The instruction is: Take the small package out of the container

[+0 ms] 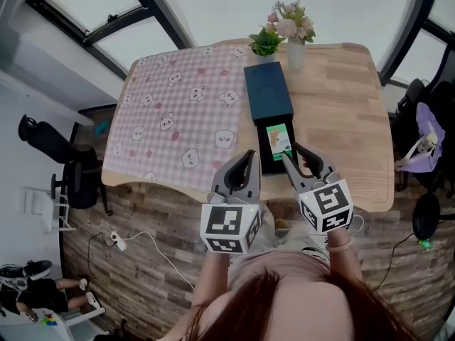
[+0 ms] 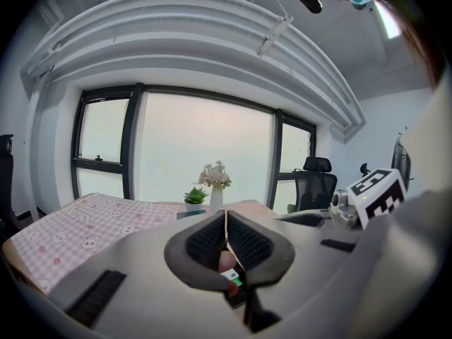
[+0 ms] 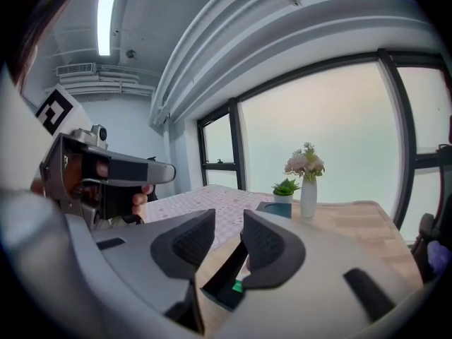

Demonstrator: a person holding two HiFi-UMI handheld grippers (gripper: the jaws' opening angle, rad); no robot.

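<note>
Package lies in the container, both grippers above its near end

The small package (image 1: 279, 139), green with a picture on it, lies inside the black container (image 1: 264, 156), which is open at the top and stands near the front edge of the wooden table (image 1: 341, 98). A dark teal box (image 1: 266, 91) lies directly behind the container and in line with it. The left gripper (image 1: 247, 159) is just to the left of the container, and its jaws are pressed together with nothing between them. The right gripper (image 1: 291, 152) is over the container's near right corner. Its jaws stand a little apart, a narrow gap only, and the pads hold nothing; the package is seen below them, not between them. A pink checked cloth (image 1: 178, 112) covers the left part of the table, and a vase of flowers (image 1: 295, 45) and a small plant (image 1: 265, 42) stand at the far edge
</note>
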